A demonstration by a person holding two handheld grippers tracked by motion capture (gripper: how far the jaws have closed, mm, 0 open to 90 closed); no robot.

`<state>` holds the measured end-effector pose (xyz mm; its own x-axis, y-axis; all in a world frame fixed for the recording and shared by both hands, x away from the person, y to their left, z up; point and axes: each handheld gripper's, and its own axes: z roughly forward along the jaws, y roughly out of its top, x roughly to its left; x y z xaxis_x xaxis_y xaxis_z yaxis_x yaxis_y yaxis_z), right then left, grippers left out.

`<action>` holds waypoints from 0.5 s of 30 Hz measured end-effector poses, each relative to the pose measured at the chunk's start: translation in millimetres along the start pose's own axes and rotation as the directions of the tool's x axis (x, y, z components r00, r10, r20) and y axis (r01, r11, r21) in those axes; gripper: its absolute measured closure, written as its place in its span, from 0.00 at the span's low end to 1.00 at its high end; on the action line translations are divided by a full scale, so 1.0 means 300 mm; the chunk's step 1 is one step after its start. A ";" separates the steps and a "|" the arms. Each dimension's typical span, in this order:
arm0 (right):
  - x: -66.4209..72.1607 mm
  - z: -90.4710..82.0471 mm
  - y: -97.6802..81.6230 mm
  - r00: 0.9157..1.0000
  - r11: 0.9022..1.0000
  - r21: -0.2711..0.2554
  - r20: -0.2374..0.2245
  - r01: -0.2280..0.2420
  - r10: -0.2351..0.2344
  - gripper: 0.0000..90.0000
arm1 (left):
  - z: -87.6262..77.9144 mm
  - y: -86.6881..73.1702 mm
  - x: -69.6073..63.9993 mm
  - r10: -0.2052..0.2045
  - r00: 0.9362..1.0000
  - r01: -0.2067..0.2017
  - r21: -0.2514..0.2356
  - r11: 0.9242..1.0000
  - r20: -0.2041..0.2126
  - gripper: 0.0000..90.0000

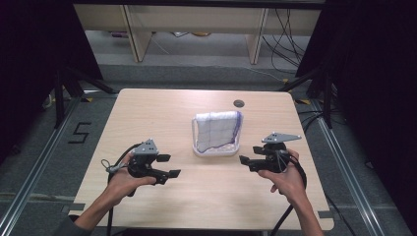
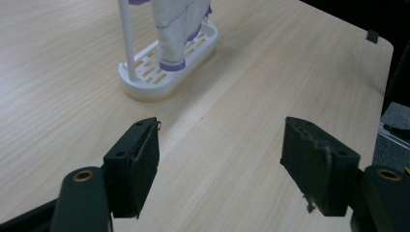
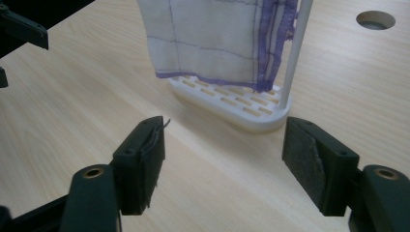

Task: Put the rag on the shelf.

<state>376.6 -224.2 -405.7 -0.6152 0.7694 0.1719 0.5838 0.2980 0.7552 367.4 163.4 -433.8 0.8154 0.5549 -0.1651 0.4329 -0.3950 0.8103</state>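
Observation:
A white cloth with purple lines and a purple edge (image 1: 216, 129) hangs over a small white rack (image 1: 215, 149) in the middle of the wooden table (image 1: 147, 113). My left gripper (image 1: 168, 165) sits low over the table to the rack's left, jaws wide open and empty. My right gripper (image 1: 250, 155) is at the rack's right, open too, with nothing between its jaws. In the left gripper view (image 2: 220, 162) the rack's slotted base (image 2: 167, 63) and the cloth's corner (image 2: 175, 29) lie ahead. The right gripper view (image 3: 223, 162) faces the hanging cloth (image 3: 212, 36) and the rack (image 3: 241, 104).
A round cable hole (image 1: 239, 103) is in the table's far right part. Tripod legs (image 1: 74, 81) stand at the far left and far right corners. Wooden furniture legs (image 1: 137, 34) and cables (image 1: 285, 39) lie beyond the table.

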 end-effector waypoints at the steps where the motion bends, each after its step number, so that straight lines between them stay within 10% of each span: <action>1: 0.005 0.000 -0.005 1.000 1.000 -0.008 0.009 0.003 -0.003 0.35 | 0.000 -0.007 -0.005 -0.004 1.000 0.004 -0.004 1.000 -0.002 0.32; 15: 0.095 0.016 -0.086 0.999 1.000 0.001 -0.030 0.010 -0.010 0.32 | -0.006 -0.100 -0.039 -0.019 1.000 0.019 0.015 1.000 0.014 0.32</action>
<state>346.4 -207.2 -423.3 -0.6367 0.7491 0.1831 0.5781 0.3064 0.7563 344.3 170.0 -455.1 0.8124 0.5518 -0.1882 0.4539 -0.3959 0.7983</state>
